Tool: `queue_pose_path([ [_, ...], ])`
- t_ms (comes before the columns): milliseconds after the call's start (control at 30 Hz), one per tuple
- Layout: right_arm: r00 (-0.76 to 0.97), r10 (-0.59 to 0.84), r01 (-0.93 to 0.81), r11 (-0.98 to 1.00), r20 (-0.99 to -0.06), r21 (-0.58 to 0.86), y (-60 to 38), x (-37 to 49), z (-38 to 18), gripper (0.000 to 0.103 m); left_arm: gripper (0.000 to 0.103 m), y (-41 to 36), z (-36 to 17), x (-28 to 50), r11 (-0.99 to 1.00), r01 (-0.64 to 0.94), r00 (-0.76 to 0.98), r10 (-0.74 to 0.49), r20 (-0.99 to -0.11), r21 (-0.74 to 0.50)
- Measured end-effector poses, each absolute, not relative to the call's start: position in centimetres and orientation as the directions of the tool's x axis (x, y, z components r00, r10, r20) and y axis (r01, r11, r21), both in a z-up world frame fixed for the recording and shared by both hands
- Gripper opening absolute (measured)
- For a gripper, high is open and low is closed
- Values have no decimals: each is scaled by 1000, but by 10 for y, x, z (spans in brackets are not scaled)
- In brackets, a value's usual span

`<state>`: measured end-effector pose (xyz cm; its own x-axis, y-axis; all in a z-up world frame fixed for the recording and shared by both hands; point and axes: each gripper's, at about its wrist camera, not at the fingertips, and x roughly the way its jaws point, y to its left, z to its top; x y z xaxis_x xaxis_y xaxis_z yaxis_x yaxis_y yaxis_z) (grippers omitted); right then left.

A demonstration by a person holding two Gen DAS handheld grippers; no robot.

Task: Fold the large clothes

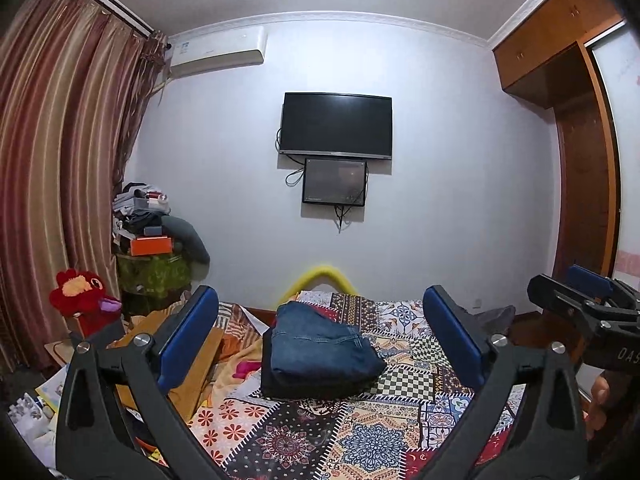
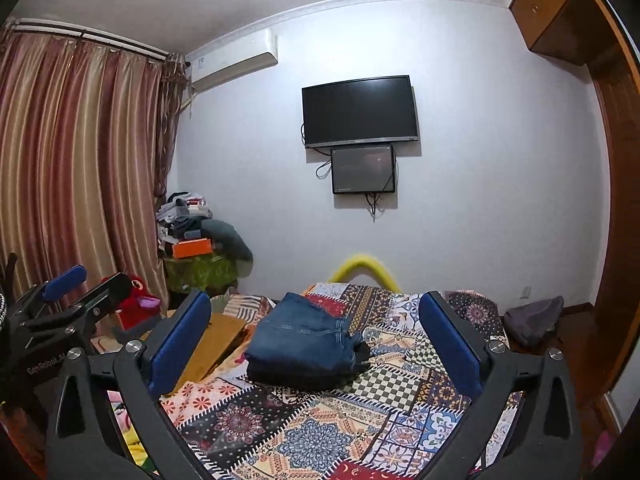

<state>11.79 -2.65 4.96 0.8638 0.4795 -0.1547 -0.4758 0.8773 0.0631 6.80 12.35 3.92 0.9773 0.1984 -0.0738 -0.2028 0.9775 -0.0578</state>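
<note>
Dim, cool indoor light from overhead, bluish cast on the wall (image 1: 440, 160), soft shadows under the television (image 1: 336, 126), strong fisheye bending at the curtains (image 1: 52, 160), black vignetted corners, slightly soft detail, no glare

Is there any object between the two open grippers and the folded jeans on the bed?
Nothing visible blocks the way. The folded jeans lie on the patterned bedspread, ahead of the left gripper and the right gripper. Only bare bedspread shows between them. Both grippers are open and empty.
</note>
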Motion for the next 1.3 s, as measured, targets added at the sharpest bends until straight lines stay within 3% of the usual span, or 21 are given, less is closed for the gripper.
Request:
queue_pose_path([
  [1300,855,483,-480,875,-190,64,-33,113,52,103,103,116,36,74,982,-180,980,175,-96,-49],
])
